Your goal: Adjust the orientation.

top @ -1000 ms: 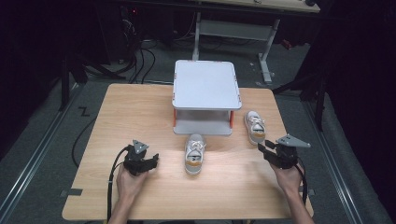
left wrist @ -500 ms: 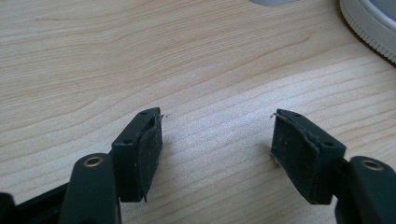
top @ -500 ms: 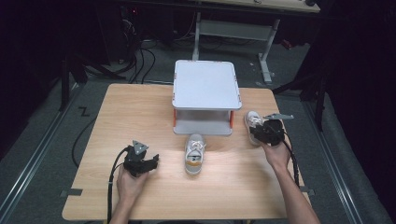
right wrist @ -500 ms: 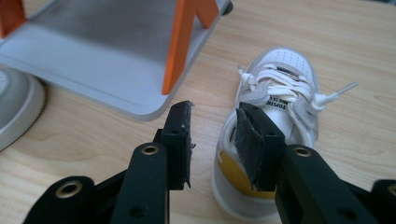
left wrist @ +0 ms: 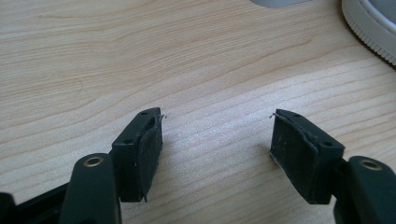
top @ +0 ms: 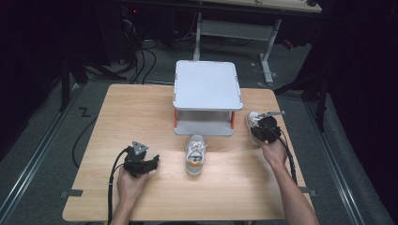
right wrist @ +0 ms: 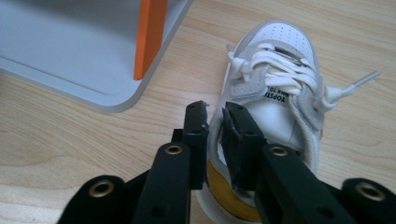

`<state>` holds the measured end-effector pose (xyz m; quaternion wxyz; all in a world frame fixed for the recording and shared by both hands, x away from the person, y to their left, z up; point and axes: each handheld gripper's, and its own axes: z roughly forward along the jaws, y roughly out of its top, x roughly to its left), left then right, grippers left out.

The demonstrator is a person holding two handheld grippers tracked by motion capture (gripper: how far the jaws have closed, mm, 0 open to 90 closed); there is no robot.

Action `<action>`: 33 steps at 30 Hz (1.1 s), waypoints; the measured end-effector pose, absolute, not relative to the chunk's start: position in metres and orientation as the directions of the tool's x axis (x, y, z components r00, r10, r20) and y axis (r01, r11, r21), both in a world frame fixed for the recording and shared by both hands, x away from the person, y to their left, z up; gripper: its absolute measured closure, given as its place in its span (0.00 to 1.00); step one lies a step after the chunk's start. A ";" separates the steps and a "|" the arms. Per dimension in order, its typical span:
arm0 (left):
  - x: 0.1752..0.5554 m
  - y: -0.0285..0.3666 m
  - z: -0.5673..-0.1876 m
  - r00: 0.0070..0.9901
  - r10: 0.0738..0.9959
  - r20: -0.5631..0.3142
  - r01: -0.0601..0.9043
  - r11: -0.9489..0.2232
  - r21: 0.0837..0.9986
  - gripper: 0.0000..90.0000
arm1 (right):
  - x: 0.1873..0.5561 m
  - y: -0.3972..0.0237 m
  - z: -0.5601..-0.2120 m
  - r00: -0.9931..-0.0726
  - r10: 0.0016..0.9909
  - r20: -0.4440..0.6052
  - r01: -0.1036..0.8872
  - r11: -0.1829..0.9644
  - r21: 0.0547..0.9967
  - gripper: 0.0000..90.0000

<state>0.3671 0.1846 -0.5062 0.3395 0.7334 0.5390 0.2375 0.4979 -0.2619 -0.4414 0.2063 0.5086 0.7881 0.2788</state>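
Observation:
Two white-and-grey sneakers lie on the wooden table point(top: 117, 117). One sneaker point(top: 195, 153) lies at the middle, in front of the shelf. The other sneaker point(top: 252, 120) point(right wrist: 280, 93) lies to the right of the shelf, toe pointing away. My right gripper point(top: 263, 129) point(right wrist: 215, 119) is shut on that right sneaker's collar wall at the heel, one jaw inside the opening and one outside. My left gripper point(top: 151, 162) point(left wrist: 217, 135) rests low over the bare table left of the middle sneaker, open and holding nothing. That sneaker's white sole point(left wrist: 369, 23) shows beyond it.
A small grey two-level shelf point(top: 205, 84) point(right wrist: 70, 42) with orange legs point(right wrist: 149, 37) stands at the table's back middle, close to the left of the right sneaker. Dark floor with cables and a desk frame point(top: 234, 28) lies beyond the table.
My right gripper moved from the front right of the table forward to the right sneaker and closed on its heel collar. The left gripper stayed put.

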 end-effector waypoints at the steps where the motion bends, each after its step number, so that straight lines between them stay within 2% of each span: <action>1: 0.367 0.185 -0.506 0.309 0.951 -0.014 0.631 -0.194 0.751 0.38 | 0.498 -0.262 -0.441 -0.398 0.917 -0.043 0.687 0.328 0.648 0.90; 9: 0.367 0.185 -0.506 0.300 0.954 -0.006 0.634 -0.195 0.748 0.39 | 0.496 -0.259 -0.440 -0.402 0.915 -0.040 0.700 0.335 0.631 0.84; 15: 0.368 0.186 -0.506 0.291 0.957 -0.014 0.633 -0.182 0.752 0.41 | 0.496 -0.259 -0.438 -0.402 0.915 -0.031 0.717 0.335 0.612 0.85; 19: 0.368 0.186 -0.506 0.290 0.957 -0.009 0.634 -0.185 0.751 0.41 | 0.498 -0.256 -0.438 -0.404 0.912 -0.063 0.717 0.359 0.597 0.85; 22: 0.369 0.186 -0.506 0.290 0.957 -0.010 0.633 -0.184 0.752 0.41 | 0.501 -0.251 -0.437 -0.398 0.911 -0.105 0.726 0.383 0.571 0.90; 26: 0.369 0.187 -0.506 0.285 0.958 -0.027 0.635 -0.168 0.754 0.40 | 0.504 -0.258 -0.436 -0.389 0.920 -0.040 0.743 0.339 0.577 0.95; 33: 0.370 0.188 -0.506 0.287 0.957 -0.033 0.635 -0.164 0.755 0.40 | 0.499 -0.258 -0.438 -0.401 0.913 -0.072 0.708 0.359 0.609 0.97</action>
